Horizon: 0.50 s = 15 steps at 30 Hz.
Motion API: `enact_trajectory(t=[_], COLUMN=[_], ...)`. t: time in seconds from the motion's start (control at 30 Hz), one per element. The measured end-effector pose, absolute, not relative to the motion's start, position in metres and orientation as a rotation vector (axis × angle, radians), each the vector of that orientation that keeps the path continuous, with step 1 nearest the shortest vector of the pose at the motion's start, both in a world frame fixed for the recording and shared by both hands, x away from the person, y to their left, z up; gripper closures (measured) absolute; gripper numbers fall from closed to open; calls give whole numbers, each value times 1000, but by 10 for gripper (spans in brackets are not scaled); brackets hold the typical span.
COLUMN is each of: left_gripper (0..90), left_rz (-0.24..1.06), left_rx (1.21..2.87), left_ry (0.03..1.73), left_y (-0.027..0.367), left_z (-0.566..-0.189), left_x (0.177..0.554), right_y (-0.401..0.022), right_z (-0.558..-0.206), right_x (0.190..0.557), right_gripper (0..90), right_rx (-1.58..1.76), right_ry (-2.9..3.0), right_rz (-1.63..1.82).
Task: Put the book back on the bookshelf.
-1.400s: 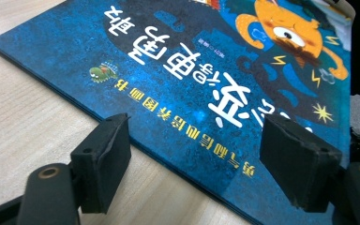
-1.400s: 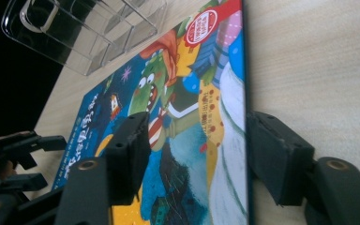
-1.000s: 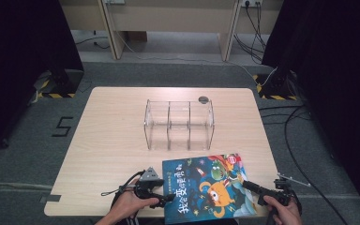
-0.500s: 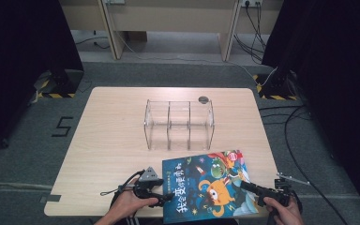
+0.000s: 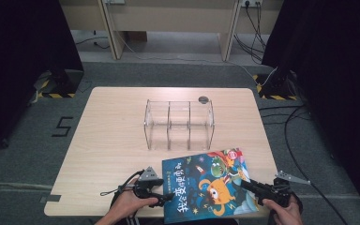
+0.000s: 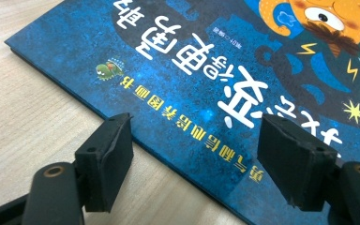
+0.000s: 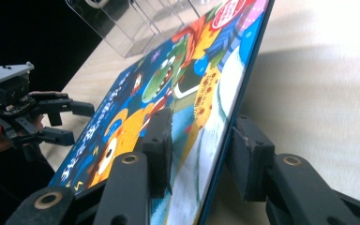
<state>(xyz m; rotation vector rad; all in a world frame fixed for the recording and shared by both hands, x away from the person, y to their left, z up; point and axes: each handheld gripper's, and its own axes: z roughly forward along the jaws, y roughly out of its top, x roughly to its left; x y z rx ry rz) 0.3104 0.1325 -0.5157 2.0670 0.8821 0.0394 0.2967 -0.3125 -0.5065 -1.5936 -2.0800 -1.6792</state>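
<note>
A blue picture book point(image 5: 206, 187) with an orange cartoon creature lies at the table's near edge, cover up. My left gripper point(image 5: 165, 193) sits at its left edge. In the left gripper view its jaws stand open point(image 6: 194, 136) astride that edge of the book point(image 6: 215, 61), not touching it. My right gripper point(image 5: 243, 184) reaches in from the right. In the right gripper view the book point(image 7: 168, 93) has its right edge between the jaws point(image 7: 201, 126), one over the cover, one underneath. They have just been opening, and a gap shows. The left gripper point(image 7: 77, 123) shows across the book.
A clear acrylic rack point(image 5: 179, 124) with three compartments stands mid-table beyond the book, its near corner visible point(image 7: 122, 23). A small dark round object point(image 5: 203, 99) lies behind it. The wooden table point(image 5: 112, 140) is bare on the left. Cables trail on the floor to the right.
My right gripper has edged left, further onto the book's right edge, and the book has shifted slightly. The left gripper has stayed put.
</note>
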Motion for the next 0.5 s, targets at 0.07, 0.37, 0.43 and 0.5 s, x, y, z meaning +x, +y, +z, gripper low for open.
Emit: enact_trajectory(t=[0.07,0.37,0.43,0.5], left_gripper=[261,213,203,203], left_rz=[29,-27,-51,-45], left_rx=[2059,2019,2012,2015], left_ry=[893,930,937,932], left_y=[133,135,136,136], left_z=[-516,-516,-516,-516], left_x=[311,313,314,314], right_y=[-312,-312,-312,-311], right_z=[-503,-495,-493,-493], right_x=[297,296,296,297], right_gripper=[624,609,607,604], right_rx=[-1580,-1533,-1507,-1504], right_ry=[-2126,-2305,-2350,-2368], right_rz=[-1723,-1793,-1808,-1812])
